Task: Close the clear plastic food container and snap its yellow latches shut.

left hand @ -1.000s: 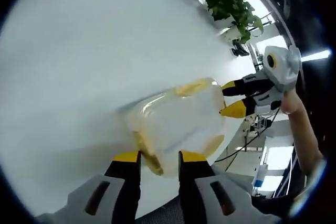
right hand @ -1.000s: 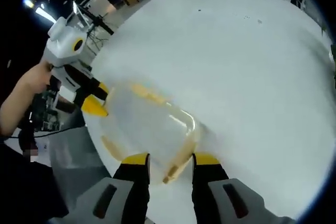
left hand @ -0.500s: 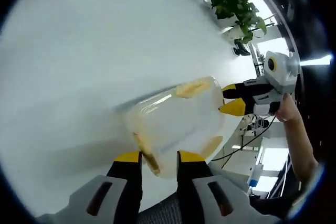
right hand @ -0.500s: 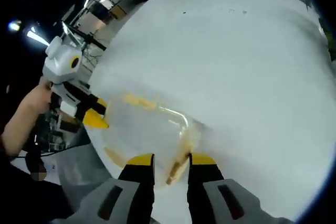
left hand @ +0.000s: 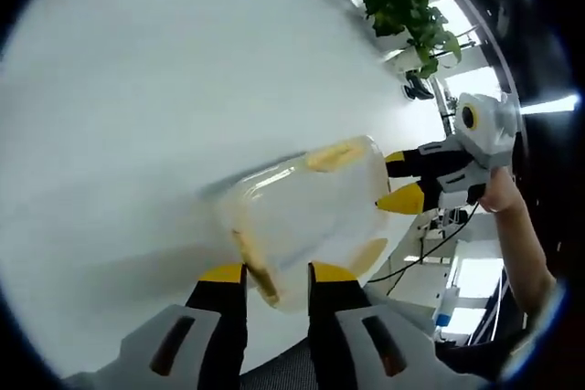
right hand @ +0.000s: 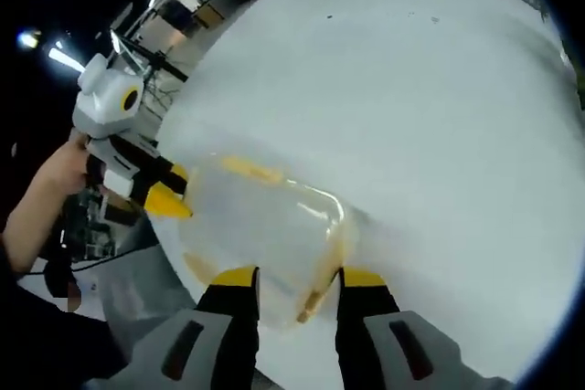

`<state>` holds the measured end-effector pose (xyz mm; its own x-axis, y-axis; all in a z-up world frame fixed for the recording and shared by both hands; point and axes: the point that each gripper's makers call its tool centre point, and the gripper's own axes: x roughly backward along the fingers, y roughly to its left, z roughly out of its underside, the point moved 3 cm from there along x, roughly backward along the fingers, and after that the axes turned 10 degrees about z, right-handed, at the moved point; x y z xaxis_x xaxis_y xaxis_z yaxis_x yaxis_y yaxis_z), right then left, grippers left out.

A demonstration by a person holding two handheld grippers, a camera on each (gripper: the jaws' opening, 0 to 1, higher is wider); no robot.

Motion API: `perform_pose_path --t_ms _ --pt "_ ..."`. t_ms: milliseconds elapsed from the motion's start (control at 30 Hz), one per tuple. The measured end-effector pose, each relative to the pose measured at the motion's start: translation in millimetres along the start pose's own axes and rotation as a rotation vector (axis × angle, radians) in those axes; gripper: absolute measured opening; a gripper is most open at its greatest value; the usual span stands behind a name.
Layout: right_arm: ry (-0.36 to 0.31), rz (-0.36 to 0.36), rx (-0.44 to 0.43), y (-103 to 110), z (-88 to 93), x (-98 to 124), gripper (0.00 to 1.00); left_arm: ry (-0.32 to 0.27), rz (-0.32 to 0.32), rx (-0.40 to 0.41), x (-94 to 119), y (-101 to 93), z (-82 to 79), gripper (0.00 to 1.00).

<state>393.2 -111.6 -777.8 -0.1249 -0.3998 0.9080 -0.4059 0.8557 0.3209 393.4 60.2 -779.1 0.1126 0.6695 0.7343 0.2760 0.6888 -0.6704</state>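
Note:
The clear plastic container (left hand: 306,216) lies on the white table (left hand: 137,89), lid on, near the table's edge. Its yellow latches (left hand: 335,153) show along its sides. My left gripper (left hand: 277,273) is open, its jaws standing on either side of the end latch (left hand: 254,267). From the opposite end my right gripper (left hand: 395,177) reaches the container. In the right gripper view, the right gripper (right hand: 297,278) is open around another end latch (right hand: 315,301) of the container (right hand: 265,226). The left gripper (right hand: 174,187) touches the far end there.
A potted plant (left hand: 407,2) stands at the far side of the table. A person's hand (left hand: 501,191) holds the right gripper, and another hand (right hand: 57,166) holds the left one. Beyond the table's near edge lie floor, cables and office furniture.
The right gripper's jaws stand a little wider apart than half a second ago. The left jaws have narrowed slightly since one second ago. The container has stayed between both grippers.

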Motion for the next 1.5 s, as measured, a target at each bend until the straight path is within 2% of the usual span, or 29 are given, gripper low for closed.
perform_pose_path --t_ms 133,367,467,600,633,700,800,867,1033,1300,1400,1467,1500 --pt "0.010 -0.020 -0.050 -2.2 2.4 1.6 0.28 -0.002 0.000 -0.022 1.2 -4.1 -1.7 0.23" --pt "-0.021 -0.028 -0.044 -3.7 1.8 3.9 0.29 -0.037 0.011 -0.030 1.2 -4.5 -2.8 0.25" --pt "-0.075 -0.009 0.048 -5.4 -2.7 5.7 0.30 -0.051 0.011 -0.040 2.7 -4.4 -1.6 0.26" --pt "-0.074 0.023 0.114 -5.2 -4.3 10.3 0.27 -0.052 -0.008 -0.089 7.2 -5.4 -1.9 0.23" --pt "-0.076 0.038 0.155 -6.4 -4.7 11.4 0.26 -0.037 -0.030 -0.145 9.2 -4.8 -2.3 0.23" --pt "-0.071 0.060 0.208 -7.3 -5.4 13.4 0.25 -0.028 -0.077 -0.185 12.1 -2.6 -2.0 0.28" --pt "-0.073 0.058 0.234 -4.8 -7.8 15.2 0.27 -0.004 -0.114 -0.276 12.8 -5.2 -2.5 0.35" --pt "-0.081 0.057 0.259 -4.2 -10.2 16.6 0.27 0.020 -0.142 -0.324 13.4 -6.3 -2.7 0.34" --pt "-0.087 0.081 0.323 -3.0 -14.0 21.2 0.27 0.024 -0.141 -0.378 14.8 -18.3 -10.6 0.34" --pt "-0.122 0.061 0.414 5.5 -24.2 27.7 0.27 0.029 -0.145 -0.457 20.2 -28.5 -24.1 0.33" --pt "-0.137 0.052 0.476 9.6 -28.6 28.9 0.26 0.033 -0.116 -0.479 18.8 -37.9 -25.4 0.34" --pt "-0.141 0.046 0.512 12.7 -29.7 29.5 0.26 0.043 -0.119 -0.530 17.5 -42.5 -26.9 0.34" --pt "-0.132 0.040 0.529 14.8 -28.8 29.2 0.26 0.052 -0.123 -0.585 15.9 -45.1 -27.9 0.34"
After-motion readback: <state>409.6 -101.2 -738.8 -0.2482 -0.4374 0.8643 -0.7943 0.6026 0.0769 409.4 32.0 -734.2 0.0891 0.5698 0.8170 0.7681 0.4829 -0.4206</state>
